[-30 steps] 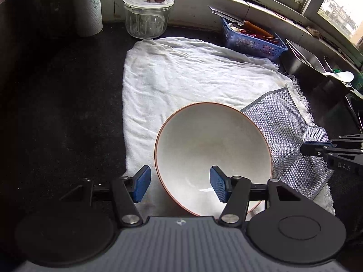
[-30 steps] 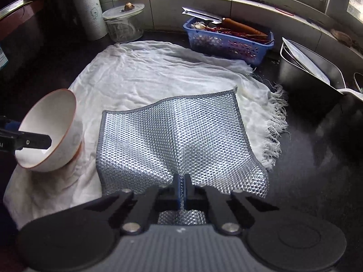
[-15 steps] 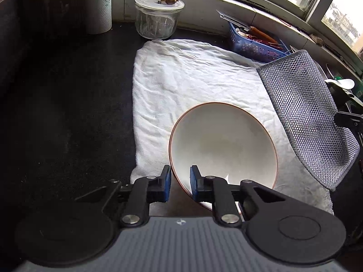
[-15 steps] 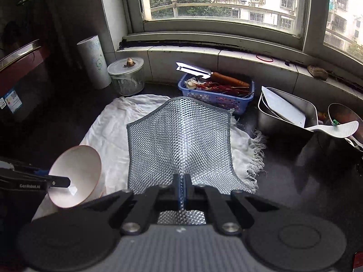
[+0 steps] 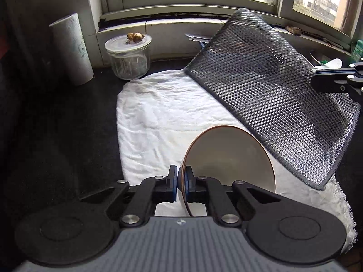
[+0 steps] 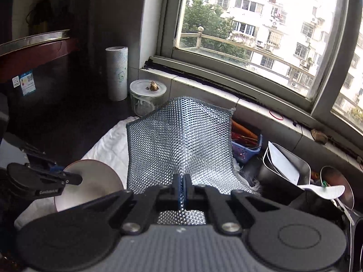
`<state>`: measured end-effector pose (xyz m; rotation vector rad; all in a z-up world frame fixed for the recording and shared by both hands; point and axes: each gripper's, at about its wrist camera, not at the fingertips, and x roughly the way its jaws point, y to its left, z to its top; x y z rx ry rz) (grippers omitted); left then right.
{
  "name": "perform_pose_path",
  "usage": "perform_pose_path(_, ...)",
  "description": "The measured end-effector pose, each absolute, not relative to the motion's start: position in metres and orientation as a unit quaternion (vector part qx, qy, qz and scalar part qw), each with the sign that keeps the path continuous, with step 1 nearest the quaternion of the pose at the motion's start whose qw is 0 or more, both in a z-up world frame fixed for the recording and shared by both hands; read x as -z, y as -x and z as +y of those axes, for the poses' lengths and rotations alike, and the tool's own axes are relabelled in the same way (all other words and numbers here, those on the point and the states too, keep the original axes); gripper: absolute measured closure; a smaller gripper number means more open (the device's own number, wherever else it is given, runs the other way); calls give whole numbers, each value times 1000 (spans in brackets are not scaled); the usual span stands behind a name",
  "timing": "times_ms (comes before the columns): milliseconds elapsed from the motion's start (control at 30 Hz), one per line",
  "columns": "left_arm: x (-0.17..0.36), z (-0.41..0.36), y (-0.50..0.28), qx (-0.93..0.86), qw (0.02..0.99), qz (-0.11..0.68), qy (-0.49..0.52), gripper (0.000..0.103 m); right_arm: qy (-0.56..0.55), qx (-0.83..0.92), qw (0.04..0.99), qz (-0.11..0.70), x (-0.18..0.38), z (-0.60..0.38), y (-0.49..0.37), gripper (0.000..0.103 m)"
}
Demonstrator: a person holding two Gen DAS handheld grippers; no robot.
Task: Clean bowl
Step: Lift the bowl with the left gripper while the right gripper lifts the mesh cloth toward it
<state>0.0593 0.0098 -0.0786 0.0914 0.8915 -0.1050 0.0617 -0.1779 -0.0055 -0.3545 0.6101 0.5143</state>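
A white bowl (image 5: 229, 158) with a brown rim is tilted on its side over the white towel (image 5: 158, 117). My left gripper (image 5: 180, 181) is shut on the bowl's near rim, one pad inside and one outside. In the right wrist view the same bowl (image 6: 90, 181) shows at lower left with the left gripper (image 6: 68, 178) clamped on it. My right gripper (image 6: 182, 190) is shut on the edge of a silver mesh scrubbing cloth (image 6: 181, 140), which hangs lifted in the air. From the left wrist view the mesh cloth (image 5: 272, 95) hovers above and right of the bowl, apart from it.
A lidded glass jar (image 5: 128, 56) and a paper towel roll (image 5: 72, 49) stand at the back by the window sill. A blue basket (image 6: 247, 145), a steel container (image 6: 285, 170) and a white spoon (image 6: 326, 190) crowd the right side. Dark counter lies left of the towel.
The left gripper closed on the bowl's rim and tipped the bowl up on its side. The right gripper lifted the mesh cloth off the towel and high into the air.
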Motion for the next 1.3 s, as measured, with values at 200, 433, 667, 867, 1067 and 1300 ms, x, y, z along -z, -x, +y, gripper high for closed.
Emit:
perform_pose_path(200,77,4,-60,50,900,430,-55,97,228,-300,882,282,20,-152,-39,101)
perform_pose_path(433,79,9,-61,51,897,438,-33,97,204,-398,836,318,52,-139,-18,101)
perform_pose_path(667,81,18,-60,54,894,443,-31,97,184,-314,870,334,46,-164,-42,101)
perform_pose_path(867,79,20,-61,57,895,441,-33,97,302,-175,904,246,35,-165,-45,101)
perform_pose_path(1067,79,23,-61,56,895,442,-27,97,371,-230,871,226,57,-138,-23,101)
perform_pose_path(1300,81,24,-60,57,892,448,-16,96,156,-429,826,331,56,-132,-24,101)
